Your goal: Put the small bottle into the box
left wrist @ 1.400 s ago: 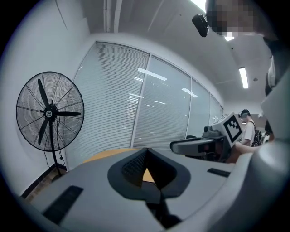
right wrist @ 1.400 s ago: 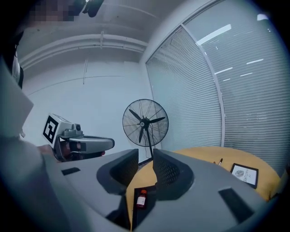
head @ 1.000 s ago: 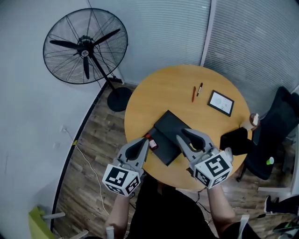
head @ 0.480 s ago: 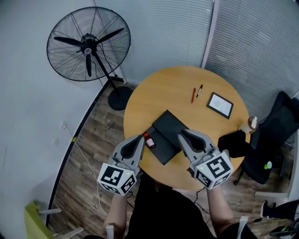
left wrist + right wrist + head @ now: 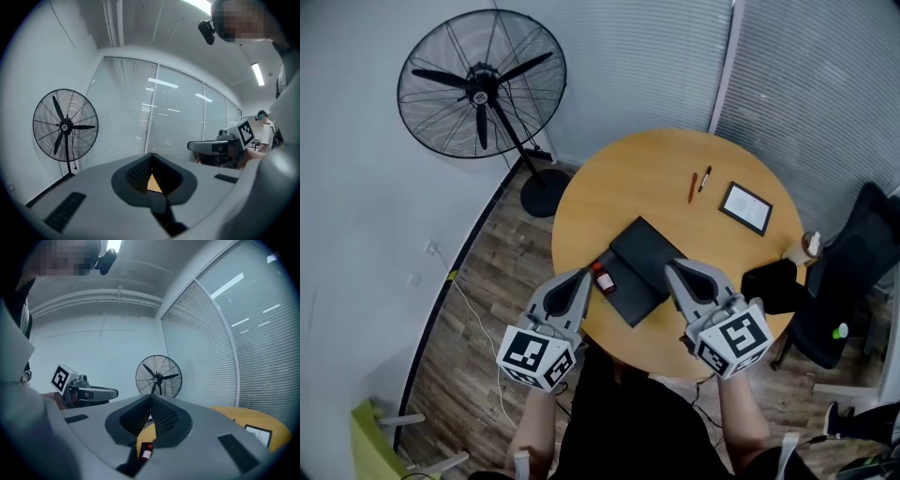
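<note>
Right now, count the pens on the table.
2. The orange pen and the black pen lie side by side on the table, left of the black frame. Others may be hidden.

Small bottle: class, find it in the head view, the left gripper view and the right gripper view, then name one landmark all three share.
Head view: small bottle at the table's near-left edge, beside the box.
Left gripper view: not in it.
Right gripper view: small bottle low centre.
Shared landmark: the standing fan.

The round worktop [image 5: 647,178] is smooth pale wood with a soft sheen, the box [image 5: 633,262] matt black, the floor [image 5: 478,314] grained wood planks, the fan [image 5: 483,84] black wire metal.
</note>
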### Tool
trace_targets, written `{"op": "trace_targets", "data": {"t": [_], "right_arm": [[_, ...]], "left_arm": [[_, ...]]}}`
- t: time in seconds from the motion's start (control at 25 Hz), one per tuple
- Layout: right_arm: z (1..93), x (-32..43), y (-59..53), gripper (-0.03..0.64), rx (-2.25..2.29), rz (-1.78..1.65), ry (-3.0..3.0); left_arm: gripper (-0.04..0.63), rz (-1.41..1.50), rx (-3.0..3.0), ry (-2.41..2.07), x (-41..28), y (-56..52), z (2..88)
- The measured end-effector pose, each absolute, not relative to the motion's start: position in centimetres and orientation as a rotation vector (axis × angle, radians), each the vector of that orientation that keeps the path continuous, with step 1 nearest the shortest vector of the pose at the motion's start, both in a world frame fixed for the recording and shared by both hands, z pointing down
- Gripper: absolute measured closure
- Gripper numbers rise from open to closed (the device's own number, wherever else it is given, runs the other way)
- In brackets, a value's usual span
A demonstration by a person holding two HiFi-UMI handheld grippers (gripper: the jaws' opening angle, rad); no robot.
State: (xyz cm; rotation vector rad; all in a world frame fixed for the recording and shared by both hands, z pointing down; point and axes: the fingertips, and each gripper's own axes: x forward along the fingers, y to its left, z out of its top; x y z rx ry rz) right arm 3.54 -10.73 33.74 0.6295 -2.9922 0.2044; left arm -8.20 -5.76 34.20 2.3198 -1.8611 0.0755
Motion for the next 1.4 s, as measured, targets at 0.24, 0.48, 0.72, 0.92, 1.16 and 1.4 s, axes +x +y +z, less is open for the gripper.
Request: {"op": "trace_targets", "data": {"t": [0.24, 0.48, 0.72, 0.92, 1.16, 1.4], "right_arm": [[34.3, 3.43, -10.79, 0.606, 0.634, 0.214, -2.983], [34.17, 3.33, -10.92, 0.607, 0.638, 0.206, -2.981], [34.4, 3.44, -11.07, 0.607, 0.638, 0.206, -2.977], [34.4, 3.15, -10.86, 0.607, 0.631, 0.198, -2.977], [34.4, 3.14, -10.77, 0.607, 0.626, 0.201, -2.974], [34.64, 2.97, -10.64, 0.607, 0.618, 0.2, -2.97]], "left_arm": [[0.6, 0.078, 2.311, -1.86, -8.33, -5.62, 34.55], [0.6, 0.077, 2.314, -1.861, -8.52, -5.7, 34.36], [0.6, 0.084, 2.318, -1.859, -8.47, -5.83, 34.39], [0.6, 0.084, 2.318, -1.855, -8.63, -5.78, 34.47], [0.6, 0.086, 2.325, -1.852, -8.54, -5.87, 34.24], [0.6, 0.093, 2.328, -1.844, -8.61, -5.88, 34.56]]}}
